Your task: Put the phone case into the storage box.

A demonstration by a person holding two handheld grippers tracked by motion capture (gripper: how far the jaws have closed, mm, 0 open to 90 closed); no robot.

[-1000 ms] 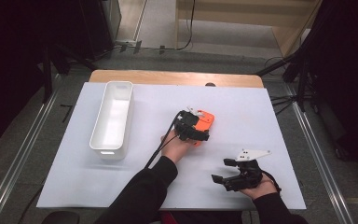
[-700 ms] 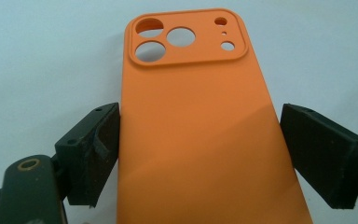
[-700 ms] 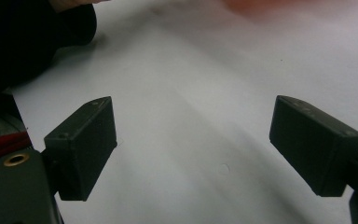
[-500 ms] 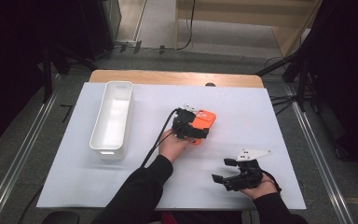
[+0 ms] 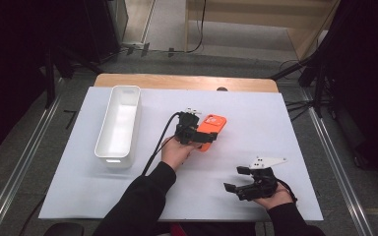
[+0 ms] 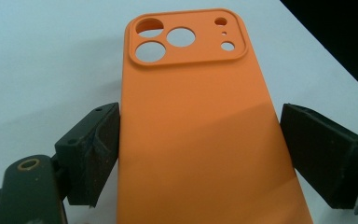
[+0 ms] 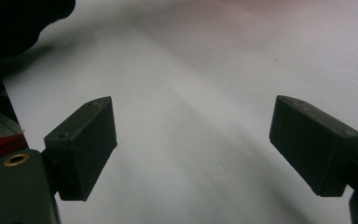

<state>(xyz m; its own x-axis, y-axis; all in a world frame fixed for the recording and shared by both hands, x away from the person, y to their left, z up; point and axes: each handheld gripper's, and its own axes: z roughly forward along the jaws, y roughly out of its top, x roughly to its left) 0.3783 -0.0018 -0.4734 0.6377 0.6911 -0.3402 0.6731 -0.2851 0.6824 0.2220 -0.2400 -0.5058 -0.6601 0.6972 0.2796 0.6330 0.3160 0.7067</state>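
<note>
left gripper clamped across the plain orange phone case, no lettering readable on it, held over the white table right of the white bin, right gripper wide open, holding nothing.

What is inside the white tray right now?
The white tray looks empty in the high view, its floor bare. The orange phone case is held in the left gripper, away from the tray.
</note>
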